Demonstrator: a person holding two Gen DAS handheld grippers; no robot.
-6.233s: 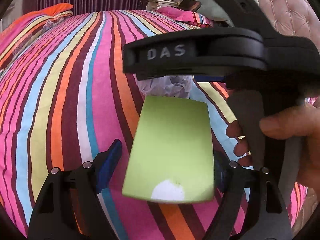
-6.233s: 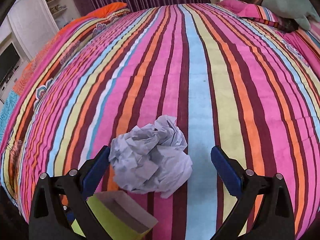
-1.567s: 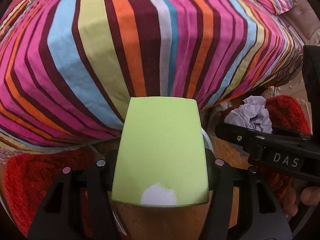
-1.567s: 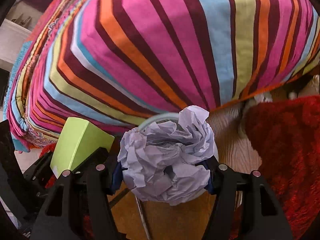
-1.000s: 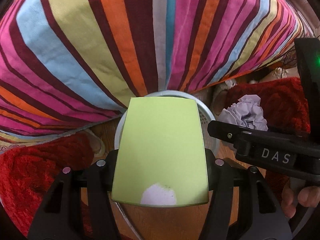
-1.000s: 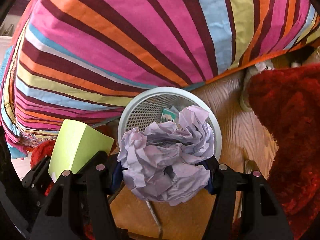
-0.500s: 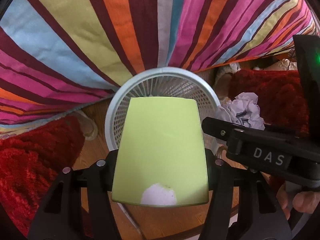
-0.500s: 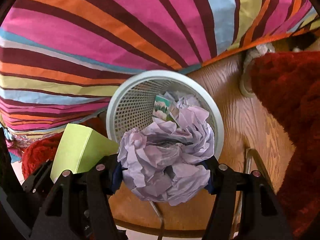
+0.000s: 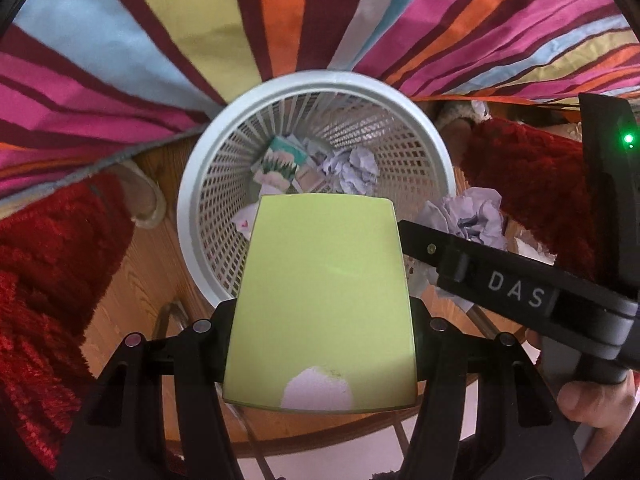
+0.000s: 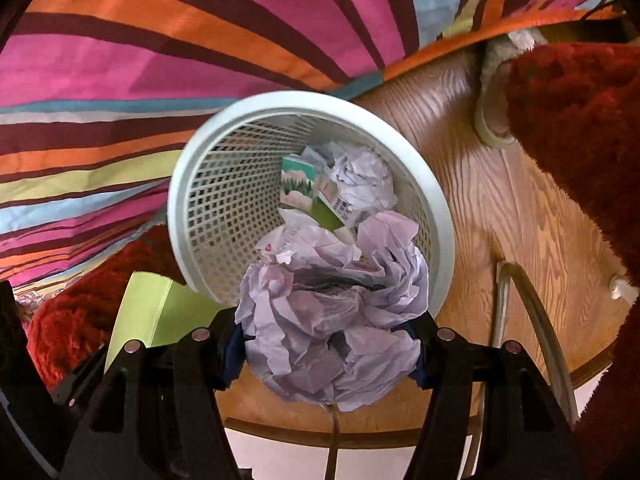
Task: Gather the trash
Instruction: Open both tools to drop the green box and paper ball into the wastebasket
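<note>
Left tongs (image 9: 322,326) are clamped on a lime-green box (image 9: 322,300), held flat, its far edge reaching over the near rim of the white mesh wastebasket (image 9: 224,128) ahead and below. Right tongs (image 10: 328,338) are clamped on a crumpled ball of pale paper (image 10: 332,316), which sits over the basket's near rim in the right-wrist view. Ahead of both tongs, inside the basket, lie another paper wad (image 10: 362,178) and a small printed carton (image 10: 300,184). Beyond the basket hangs the striped bedspread (image 9: 120,40); red rugs (image 9: 44,264) lie to either side on the wooden floor (image 10: 492,200).

Risks, as judged:
- Much of the box appears to lie short of the opening. Released now, it could tip on the rim and fall to the floor on the tongs' side.
- The paper ball is light and irregular; it may snag on a pad when let go, or glance off the rim.
- Both tongs crowd the same opening, the right lying just beside the box. Simultaneous release could knock one item off course.
- A bump against the light basket might tip it.
</note>
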